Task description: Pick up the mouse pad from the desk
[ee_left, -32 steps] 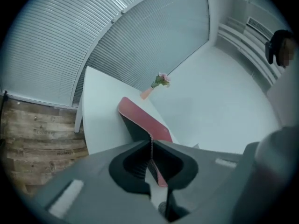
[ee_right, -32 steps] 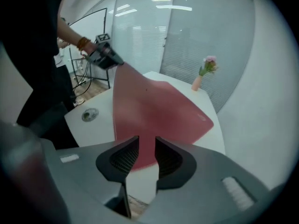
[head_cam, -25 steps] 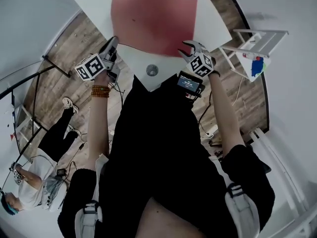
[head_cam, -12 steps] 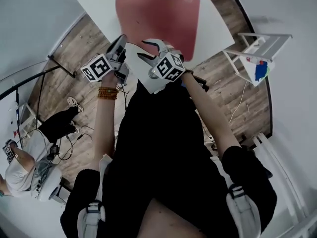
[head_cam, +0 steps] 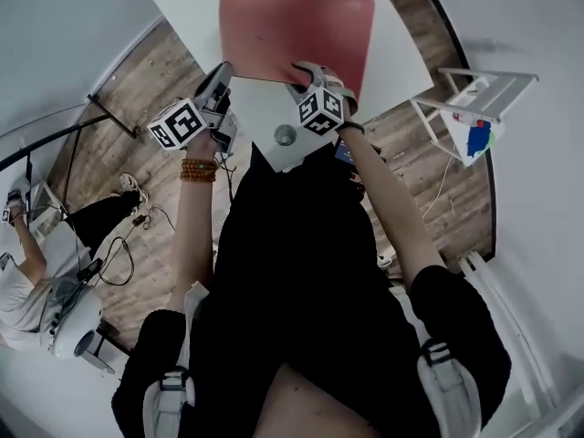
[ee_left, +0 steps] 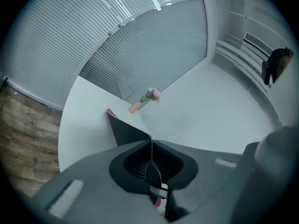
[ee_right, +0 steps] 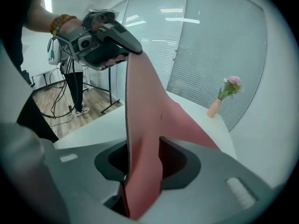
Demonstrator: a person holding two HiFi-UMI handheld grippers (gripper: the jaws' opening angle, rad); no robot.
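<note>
At the near edge of the white table [head_cam: 392, 48], the mouse pad [head_cam: 297, 26] is gripped at two points. Pad: thin, rectangular, with rounded corners, a matte red top face and a dark underside. Left gripper [head_cam: 222, 73]: jaws clenched on the near-left corner, which is lifted off the table. Right gripper [head_cam: 321, 76]: jaws have just been closing with the pad's near edge between them, and they clamp it. The sheet bends upward between the two grippers, and its far part rests on the table. A pink vase with flowers [ee_right: 215, 107] stands at the table's far edge.
</note>
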